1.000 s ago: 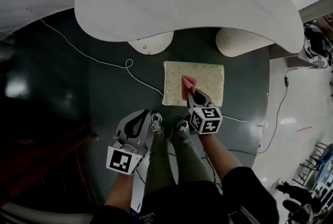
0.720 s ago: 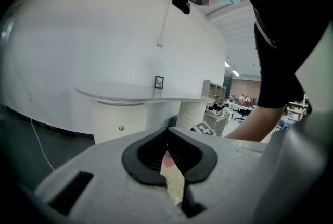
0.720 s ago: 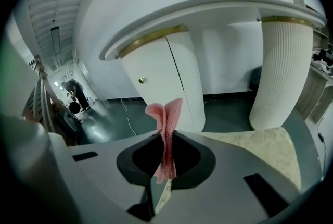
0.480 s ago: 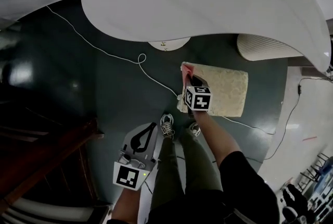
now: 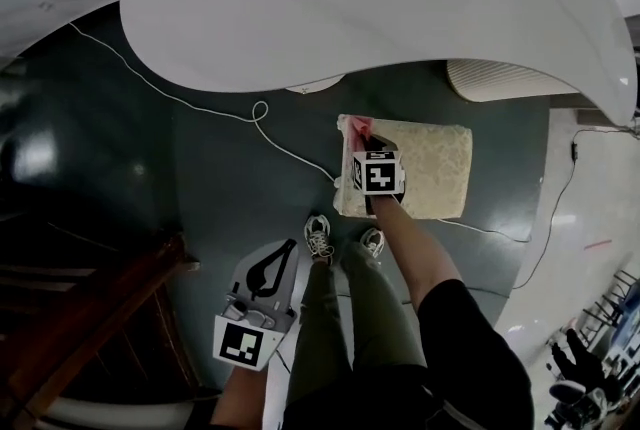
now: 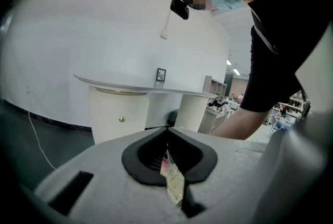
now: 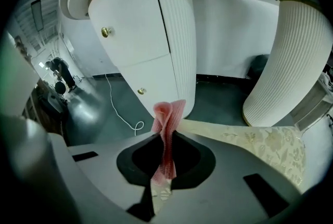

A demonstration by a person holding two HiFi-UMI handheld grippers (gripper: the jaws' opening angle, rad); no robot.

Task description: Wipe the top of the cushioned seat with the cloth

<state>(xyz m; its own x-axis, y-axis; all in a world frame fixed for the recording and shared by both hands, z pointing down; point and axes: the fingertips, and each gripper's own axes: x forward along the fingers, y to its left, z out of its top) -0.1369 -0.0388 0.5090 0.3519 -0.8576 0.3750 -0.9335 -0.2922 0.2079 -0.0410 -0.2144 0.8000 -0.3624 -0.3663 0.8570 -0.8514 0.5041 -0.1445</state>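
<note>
Head view: the cushioned seat (image 5: 425, 168) lies on the dark floor (image 5: 200, 178), just before the near edge of the big white tabletop (image 5: 380, 8). The right tongs (image 5: 366, 142) are over the left end of the seat, and the pink cloth (image 5: 355, 127) lies at its far left corner. The left tongs (image 5: 288, 248) hang low at the left, well apart from the seat, above the floor beside the shoes (image 5: 318, 240).

Left gripper view: these tongs are closed tip to tip and grip nothing.

Right gripper view: the tongs are closed tightly on the cloth, which stands up above the tips. The patterned seat is under them and to the right. A white cable (image 7: 120, 112) curls on the floor to the left.
</note>
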